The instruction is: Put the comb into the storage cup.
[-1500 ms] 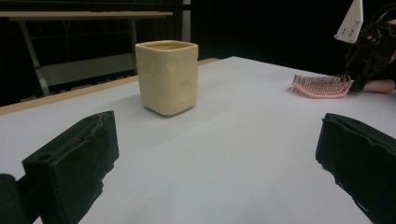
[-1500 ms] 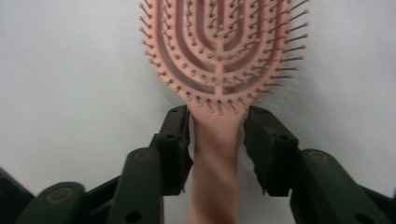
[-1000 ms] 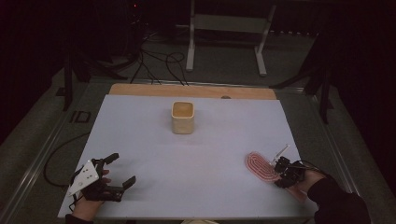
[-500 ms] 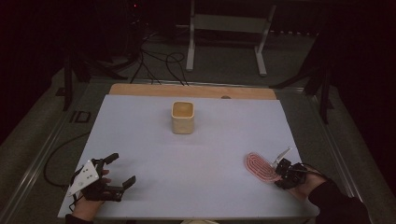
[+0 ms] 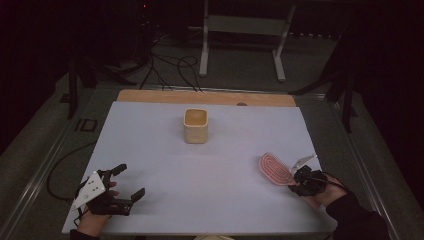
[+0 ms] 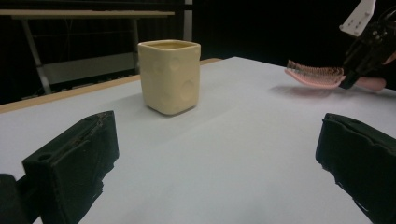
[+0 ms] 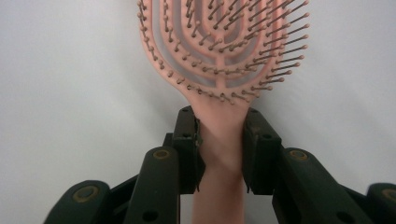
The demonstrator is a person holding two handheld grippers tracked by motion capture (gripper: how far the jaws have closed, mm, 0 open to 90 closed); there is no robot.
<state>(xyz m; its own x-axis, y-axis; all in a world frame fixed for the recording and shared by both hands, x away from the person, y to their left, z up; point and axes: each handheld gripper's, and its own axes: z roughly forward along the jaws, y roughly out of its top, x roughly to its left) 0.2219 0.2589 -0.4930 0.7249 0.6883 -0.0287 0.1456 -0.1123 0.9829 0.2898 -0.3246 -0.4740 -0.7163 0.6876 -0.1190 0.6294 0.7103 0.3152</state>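
Since a second ago your right gripper (image 5: 299,181) moved hardly at all; it clamps the pink hairbrush (image 7: 219,60) by the handle, low at the table's (image 5: 200,190) right edge. Your left gripper (image 5: 124,182) rests wide open, holding nothing.

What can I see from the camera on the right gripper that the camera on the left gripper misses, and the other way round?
The right gripper view shows the right gripper shut on the handle of the pink hairbrush, whose bristles face the camera. The left gripper view shows the yellow cup standing on the table, beyond the open left gripper. Both share the hairbrush and the white table.
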